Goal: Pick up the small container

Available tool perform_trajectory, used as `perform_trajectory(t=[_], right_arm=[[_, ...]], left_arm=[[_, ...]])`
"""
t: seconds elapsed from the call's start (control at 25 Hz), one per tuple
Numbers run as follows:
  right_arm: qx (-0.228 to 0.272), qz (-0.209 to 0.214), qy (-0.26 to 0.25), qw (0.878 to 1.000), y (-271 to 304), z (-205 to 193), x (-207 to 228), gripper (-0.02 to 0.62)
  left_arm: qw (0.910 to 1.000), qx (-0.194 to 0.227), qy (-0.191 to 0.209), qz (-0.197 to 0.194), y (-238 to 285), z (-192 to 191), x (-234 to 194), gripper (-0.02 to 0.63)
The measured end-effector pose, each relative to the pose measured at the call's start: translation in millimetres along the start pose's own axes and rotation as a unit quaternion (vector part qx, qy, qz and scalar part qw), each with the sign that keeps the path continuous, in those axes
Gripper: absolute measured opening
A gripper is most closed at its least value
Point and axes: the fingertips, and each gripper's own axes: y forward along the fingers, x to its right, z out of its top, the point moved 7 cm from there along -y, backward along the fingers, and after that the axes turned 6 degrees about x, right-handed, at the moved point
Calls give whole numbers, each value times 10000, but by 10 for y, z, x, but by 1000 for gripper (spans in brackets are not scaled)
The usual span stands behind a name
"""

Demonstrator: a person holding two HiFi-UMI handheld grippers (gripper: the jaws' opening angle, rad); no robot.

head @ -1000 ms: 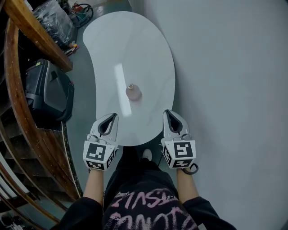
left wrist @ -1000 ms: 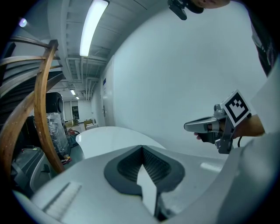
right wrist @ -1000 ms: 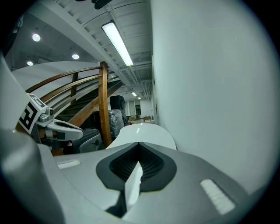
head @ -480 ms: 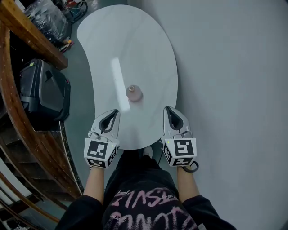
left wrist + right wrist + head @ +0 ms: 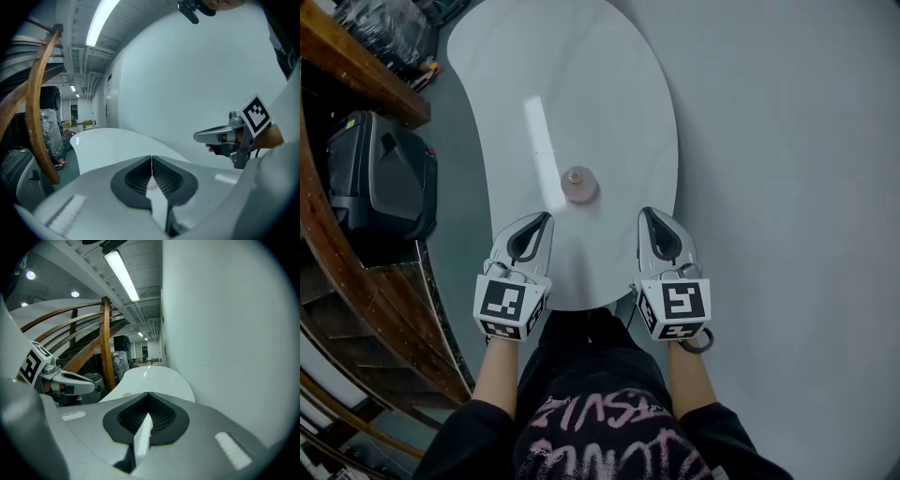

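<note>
The small container (image 5: 577, 184), a squat pinkish pot with a round lid, stands on the white kidney-shaped table (image 5: 581, 84) near its front end. My left gripper (image 5: 544, 218) hovers over the table's front edge, just short of the container and to its left, jaws shut and empty. My right gripper (image 5: 648, 213) is level with it on the right side, also shut and empty. In the right gripper view the container (image 5: 126, 394) peeks over the shut jaws, with the left gripper (image 5: 70, 380) beyond. The left gripper view shows the right gripper (image 5: 225, 136) across the table.
A plain grey wall (image 5: 787, 187) runs close along the table's right side. Left of the table stand a black hard case (image 5: 380, 178) and a curved wooden stair railing (image 5: 356, 281). Wrapped goods (image 5: 366, 28) lie at the far left.
Both grippers have edged forward over the table's front end, closing the gap to the container. Their jaws stayed shut throughout.
</note>
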Motion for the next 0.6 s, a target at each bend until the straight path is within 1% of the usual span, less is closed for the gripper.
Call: perform_trajectory(t=[0.4, 0.6], right_arm=[[-170, 33, -93, 9998, 223, -125, -41, 11], [-279, 21, -47, 9996, 291, -248, -46, 11]], left_arm=[[9999, -108, -97, -57, 176, -146, -106, 2], [9997, -161, -135, -84, 244, -251, -141, 2]])
